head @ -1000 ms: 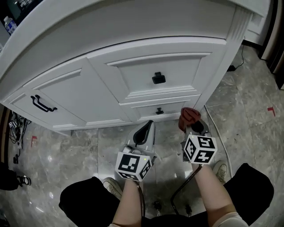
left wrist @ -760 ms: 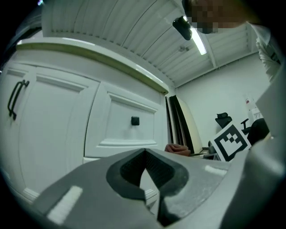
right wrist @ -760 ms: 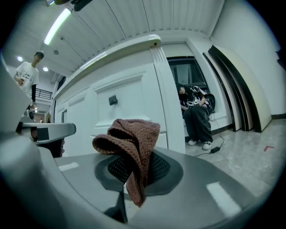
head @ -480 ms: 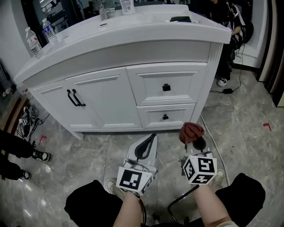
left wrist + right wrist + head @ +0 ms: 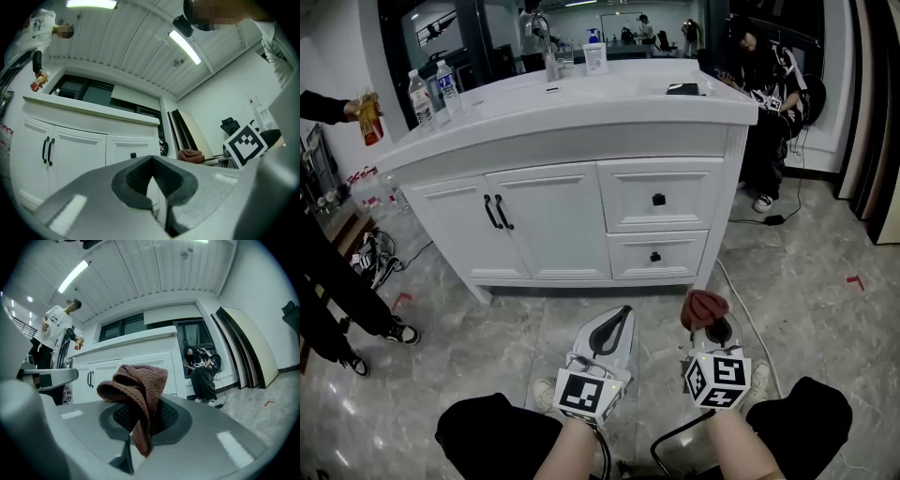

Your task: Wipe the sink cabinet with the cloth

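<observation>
The white sink cabinet (image 5: 581, 220) stands ahead with two doors on black handles and two drawers with black knobs; it also fills the middle of the left gripper view as the cabinet (image 5: 84, 145) and sits behind the cloth in the right gripper view (image 5: 140, 357). My right gripper (image 5: 706, 314) is shut on a bunched reddish-brown cloth (image 5: 703, 306), which sticks up between the jaws as the cloth (image 5: 138, 392). My left gripper (image 5: 612, 328) is shut and holds nothing, its dark pads (image 5: 136, 180) meeting. Both hang low over the floor, short of the cabinet.
Water bottles (image 5: 431, 92), a tap (image 5: 546, 42) and a dispenser stand on the countertop. A person (image 5: 333, 281) stands at the left holding a bottle; another sits at the back right (image 5: 769, 84). A cable (image 5: 745, 291) runs across the marble floor.
The head view has lifted and pulled back: the cabinet top, room and people have come into sight. Both grippers sit lower in frame, farther from the cabinet, still holding as before.
</observation>
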`<state>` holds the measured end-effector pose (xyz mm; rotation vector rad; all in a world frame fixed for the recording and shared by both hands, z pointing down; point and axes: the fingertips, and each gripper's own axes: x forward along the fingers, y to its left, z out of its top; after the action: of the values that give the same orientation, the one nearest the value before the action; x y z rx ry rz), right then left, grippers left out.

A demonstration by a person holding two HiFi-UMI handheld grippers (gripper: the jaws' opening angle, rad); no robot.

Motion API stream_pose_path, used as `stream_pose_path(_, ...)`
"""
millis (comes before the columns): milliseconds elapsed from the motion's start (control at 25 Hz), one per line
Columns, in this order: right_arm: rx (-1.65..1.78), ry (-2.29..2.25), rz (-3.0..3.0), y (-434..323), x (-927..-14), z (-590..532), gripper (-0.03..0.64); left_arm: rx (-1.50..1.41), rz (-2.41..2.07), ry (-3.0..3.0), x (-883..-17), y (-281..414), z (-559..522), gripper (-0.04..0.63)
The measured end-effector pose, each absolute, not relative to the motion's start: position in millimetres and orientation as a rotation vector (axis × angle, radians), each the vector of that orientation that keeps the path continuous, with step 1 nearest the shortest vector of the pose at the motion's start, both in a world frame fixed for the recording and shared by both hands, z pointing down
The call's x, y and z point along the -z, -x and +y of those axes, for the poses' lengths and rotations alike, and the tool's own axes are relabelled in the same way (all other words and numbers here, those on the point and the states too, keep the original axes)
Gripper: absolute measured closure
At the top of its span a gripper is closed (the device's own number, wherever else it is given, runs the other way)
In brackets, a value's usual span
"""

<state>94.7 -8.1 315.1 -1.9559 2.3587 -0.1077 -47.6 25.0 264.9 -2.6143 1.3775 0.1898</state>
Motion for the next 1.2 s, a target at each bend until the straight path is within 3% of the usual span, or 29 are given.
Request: stream_pose_path(1200,0.14,1.966,2.387,-90.1,-331.9,25.3,0.538,-0.183,1.352,2.649,-275.2,46.7,44.7,0.595)
